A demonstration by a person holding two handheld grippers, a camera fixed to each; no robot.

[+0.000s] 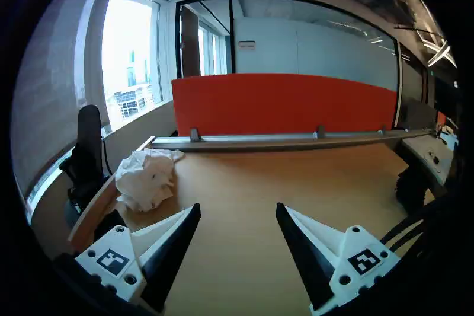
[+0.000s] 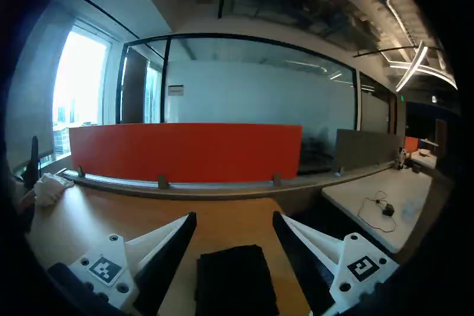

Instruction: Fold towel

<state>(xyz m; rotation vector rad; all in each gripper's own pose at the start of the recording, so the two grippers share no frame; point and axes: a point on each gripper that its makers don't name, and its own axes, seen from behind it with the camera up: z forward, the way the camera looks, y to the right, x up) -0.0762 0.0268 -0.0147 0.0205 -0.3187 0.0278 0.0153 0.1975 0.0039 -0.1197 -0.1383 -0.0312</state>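
A crumpled white towel (image 1: 146,177) lies in a heap at the far left of the wooden desk (image 1: 278,185), ahead and left of my left gripper (image 1: 238,211). That gripper is open with nothing between its fingers. In the right gripper view the same white towel (image 2: 49,187) shows small at the far left. My right gripper (image 2: 234,220) is open too, hovering over a folded black cloth (image 2: 236,279) that lies flat on the wooden desk (image 2: 118,215) just below and between its fingers, untouched.
An orange divider panel (image 1: 278,104) on a metal rail closes the desk's far edge. A black office chair (image 1: 86,156) stands left of the desk by the windows. To the right stands a white desk (image 2: 385,194) with a cable on it.
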